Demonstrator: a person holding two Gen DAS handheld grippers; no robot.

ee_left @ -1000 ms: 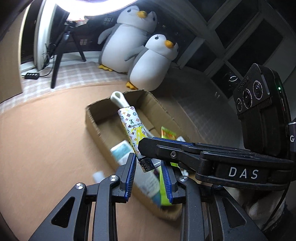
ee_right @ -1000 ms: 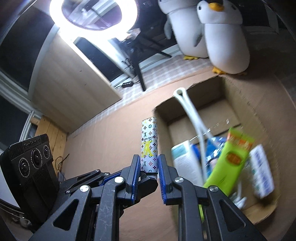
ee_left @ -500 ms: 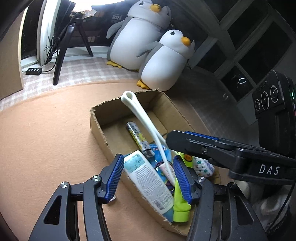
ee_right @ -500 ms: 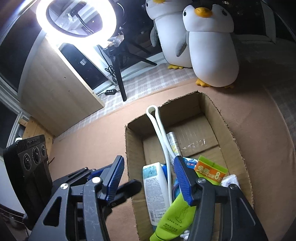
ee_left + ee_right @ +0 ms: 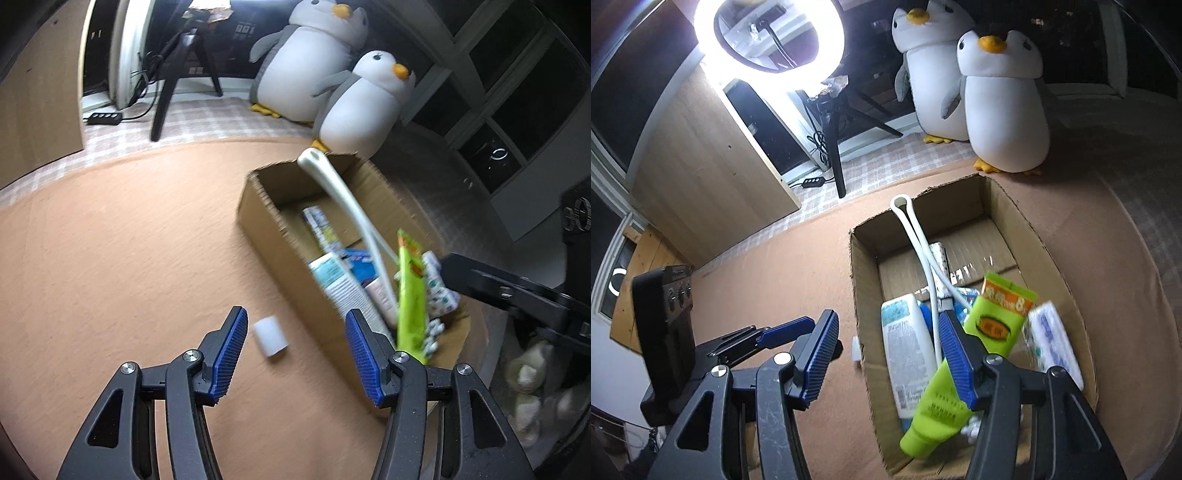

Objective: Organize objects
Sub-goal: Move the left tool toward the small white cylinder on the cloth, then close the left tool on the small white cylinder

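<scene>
the left gripper (image 5: 293, 354) hangs with its blue-padded fingers (image 5: 231, 354) spread wide and empty. the small white cylinder (image 5: 270, 335) lies on the tan felt worktop (image 5: 110, 258) just ahead, at about 11 o'clock from the fingers' midpoint, its long axis running roughly 11 to 5, nearly along the fingers. so i judge the left nearer. the right gripper (image 5: 888, 356) is likewise agape and empty over the open brown cardboard box (image 5: 862, 332), which sits beyond at 1 o'clock from the left gripper.
</scene>
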